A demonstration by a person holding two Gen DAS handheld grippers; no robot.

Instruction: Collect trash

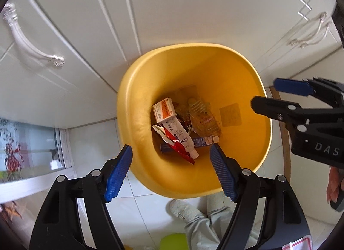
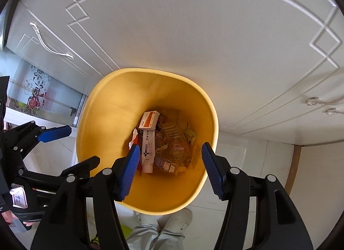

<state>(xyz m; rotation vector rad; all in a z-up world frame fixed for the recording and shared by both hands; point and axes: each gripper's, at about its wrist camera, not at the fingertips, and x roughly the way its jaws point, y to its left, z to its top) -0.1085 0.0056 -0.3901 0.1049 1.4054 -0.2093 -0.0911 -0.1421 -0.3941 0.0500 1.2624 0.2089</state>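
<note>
A yellow trash bin (image 1: 247,82) stands on the floor against white cabinet doors; it also shows in the right wrist view (image 2: 111,108). Inside lie trash items: an orange-and-white carton (image 1: 164,110) (image 2: 149,119), a white tube (image 1: 182,138) (image 2: 148,153), clear plastic wrapping (image 1: 204,116) (image 2: 174,144) and a blue packet (image 1: 198,142). My left gripper (image 1: 171,171) hangs open and empty above the bin's near rim. My right gripper (image 2: 169,168) is open and empty above the bin too. Each gripper shows in the other's view, the right one (image 1: 264,95) and the left one (image 2: 83,147).
White cabinet doors (image 2: 193,35) with curved metal handles (image 1: 28,41) rise behind the bin. A glass sliding door with a flower print (image 2: 34,97) is at the left. The person's shoe (image 1: 185,209) and grey trouser leg stand on the pale tiled floor (image 1: 142,207) just below the bin.
</note>
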